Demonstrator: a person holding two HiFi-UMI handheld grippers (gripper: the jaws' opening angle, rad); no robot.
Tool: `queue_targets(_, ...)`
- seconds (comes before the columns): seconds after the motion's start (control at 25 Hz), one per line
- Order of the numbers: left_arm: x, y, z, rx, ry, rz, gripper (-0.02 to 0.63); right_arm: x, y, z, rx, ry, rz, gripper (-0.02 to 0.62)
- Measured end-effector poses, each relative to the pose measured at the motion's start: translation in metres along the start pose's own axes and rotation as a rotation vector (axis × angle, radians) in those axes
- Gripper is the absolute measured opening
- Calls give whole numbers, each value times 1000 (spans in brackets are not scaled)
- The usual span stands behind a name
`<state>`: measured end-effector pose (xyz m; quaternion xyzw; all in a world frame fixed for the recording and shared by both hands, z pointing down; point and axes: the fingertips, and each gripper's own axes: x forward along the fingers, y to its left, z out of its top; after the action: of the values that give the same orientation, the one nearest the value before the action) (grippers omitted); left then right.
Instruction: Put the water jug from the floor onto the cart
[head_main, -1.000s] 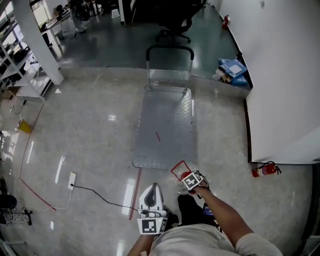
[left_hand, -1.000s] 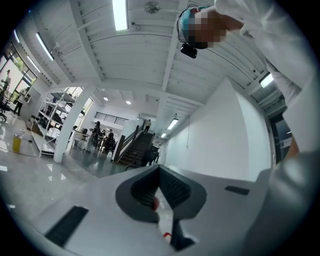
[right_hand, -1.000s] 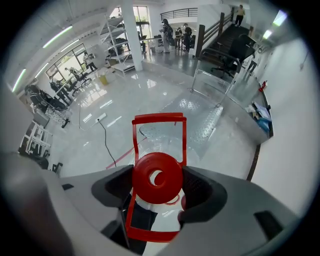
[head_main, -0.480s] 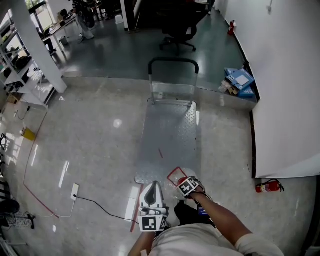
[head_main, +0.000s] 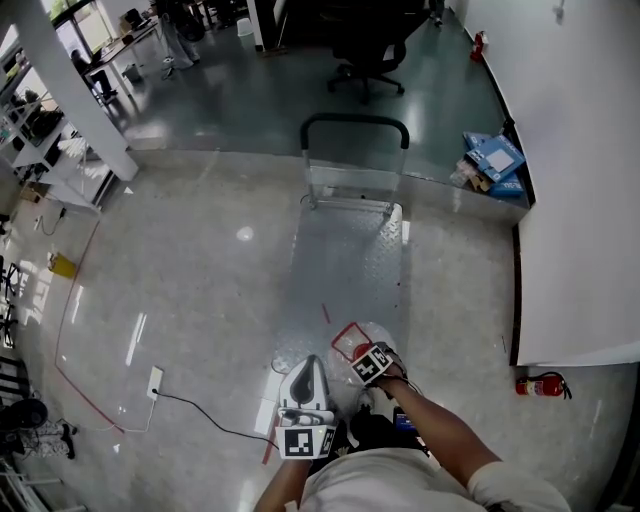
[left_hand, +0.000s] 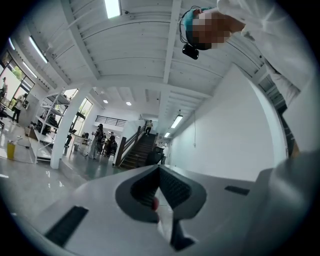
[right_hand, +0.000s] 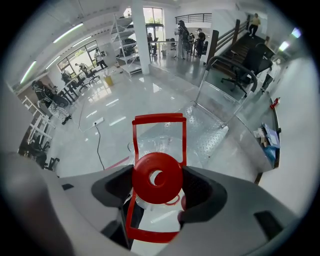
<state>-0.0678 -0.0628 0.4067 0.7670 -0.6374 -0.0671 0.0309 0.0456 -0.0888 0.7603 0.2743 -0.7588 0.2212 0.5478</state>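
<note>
The water jug (head_main: 368, 337) is clear plastic with a red carry frame (right_hand: 159, 120) and a red cap (right_hand: 156, 178). My right gripper (right_hand: 157, 184) is shut on that cap, and the jug hangs below it. In the head view the right gripper (head_main: 364, 354) holds the jug above the near end of the cart (head_main: 345, 250), a grey metal platform with a black push handle (head_main: 355, 125) at its far end. My left gripper (head_main: 306, 378) is close to my body, left of the jug. It points up at the ceiling, and in its own view the left gripper (left_hand: 160, 190) is shut on nothing.
A red fire extinguisher (head_main: 543, 384) lies by the white wall (head_main: 585, 180) on the right. A black cable with a white power strip (head_main: 154, 380) runs across the floor on the left. Blue boxes (head_main: 495, 158) and an office chair (head_main: 370, 60) lie beyond the cart.
I have stepped forward to the cart. The jug, still held in the right gripper, went from just short of the platform's near edge to over its near end.
</note>
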Motion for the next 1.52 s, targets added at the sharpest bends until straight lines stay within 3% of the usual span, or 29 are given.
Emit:
queue_targets(0.64, 57, 23, -27, -22, 72, -115, -2, 53, -49, 39, 117, 12, -34, 301)
queue_targets(1.52, 95, 37, -53, -41, 117, -91, -2, 91, -61, 20, 143, 61, 11, 301)
